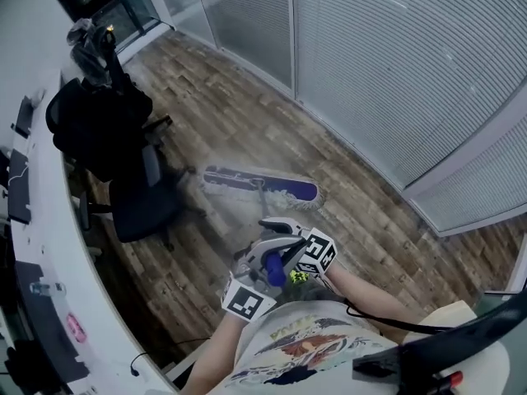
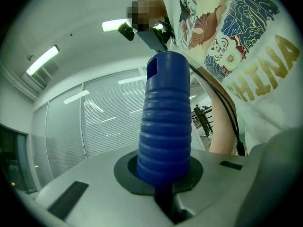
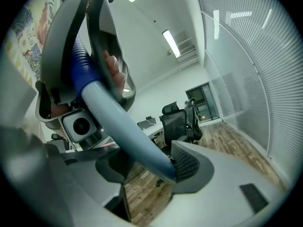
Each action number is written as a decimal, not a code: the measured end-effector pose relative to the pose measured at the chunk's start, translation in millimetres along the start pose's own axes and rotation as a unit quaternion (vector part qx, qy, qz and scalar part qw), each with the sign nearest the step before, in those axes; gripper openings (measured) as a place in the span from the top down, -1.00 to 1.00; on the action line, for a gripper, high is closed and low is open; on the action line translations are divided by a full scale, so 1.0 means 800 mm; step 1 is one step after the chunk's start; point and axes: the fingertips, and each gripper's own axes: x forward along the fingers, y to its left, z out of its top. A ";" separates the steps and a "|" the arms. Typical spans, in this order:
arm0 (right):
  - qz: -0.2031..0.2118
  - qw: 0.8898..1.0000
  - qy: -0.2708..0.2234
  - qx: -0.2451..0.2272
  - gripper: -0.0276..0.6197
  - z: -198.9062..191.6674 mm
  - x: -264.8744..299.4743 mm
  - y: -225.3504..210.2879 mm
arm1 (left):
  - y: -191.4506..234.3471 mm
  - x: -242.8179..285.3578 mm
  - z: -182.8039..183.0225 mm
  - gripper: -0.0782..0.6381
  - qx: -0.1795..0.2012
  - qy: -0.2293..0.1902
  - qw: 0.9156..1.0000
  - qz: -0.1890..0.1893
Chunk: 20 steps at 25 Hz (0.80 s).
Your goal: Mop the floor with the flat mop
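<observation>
Mop head point(image 1: 259, 183) lies flat on the wood floor point(image 1: 247, 105), out ahead of the person, between the office chair point(image 1: 136, 200) and the wall of blinds point(image 1: 395, 72). Its long side sits across the line of the pole, likely so the full pad width wipes. The outline is smeared, so wet versus blur can't be told.

Pole point(image 3: 128, 126) slants from the head up to waist height. It gets a two-point hold, which reads as a lever setup: the top hand drives, the lower hand guides.

Left gripper point(image 2: 163, 186) has its jaws clamped tight on the blue ribbed grip point(image 2: 164, 122) at the pole's top end. The grip stands straight up out of the jaws. A firm hold there makes sense for pushing and steering.

Right gripper point(image 3: 147, 167) sits just below on the pole with its jaws spread wide. The pole runs between them and rests against one ribbed pad point(image 3: 187, 163). The other pad stands off it, with floor visible in the gap. It looks like a loose cradle, not a clamp, so the pole can pivot.

In the head view the two grippers are just beside each other, close to the person's belly.

Writing: the shirt point(image 2: 246, 56) shows gold letters "CHINA"; the rest of it is pattern. The marker cubes point(image 1: 247, 299) carry black-and-white squares only. No brand can be read on the mop. Items on the white desk point(image 1: 58, 245) are too small to read.
</observation>
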 end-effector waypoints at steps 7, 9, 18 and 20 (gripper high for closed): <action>0.009 1.000 0.000 0.005 0.22 0.006 0.004 -0.086 | 0.039 0.063 -0.054 0.73 0.014 0.032 0.999 -0.022; 0.011 1.000 0.000 0.002 0.22 0.010 0.010 -0.108 | 0.053 0.073 -0.066 0.73 0.021 0.037 0.999 -0.024; 0.000 1.000 -0.025 0.019 0.22 0.056 0.064 -0.212 | 0.176 0.110 -0.108 0.74 0.014 0.024 1.000 -0.012; -0.006 1.000 -0.025 0.009 0.22 0.072 0.086 -0.238 | 0.217 0.110 -0.121 0.74 0.010 0.029 1.000 -0.005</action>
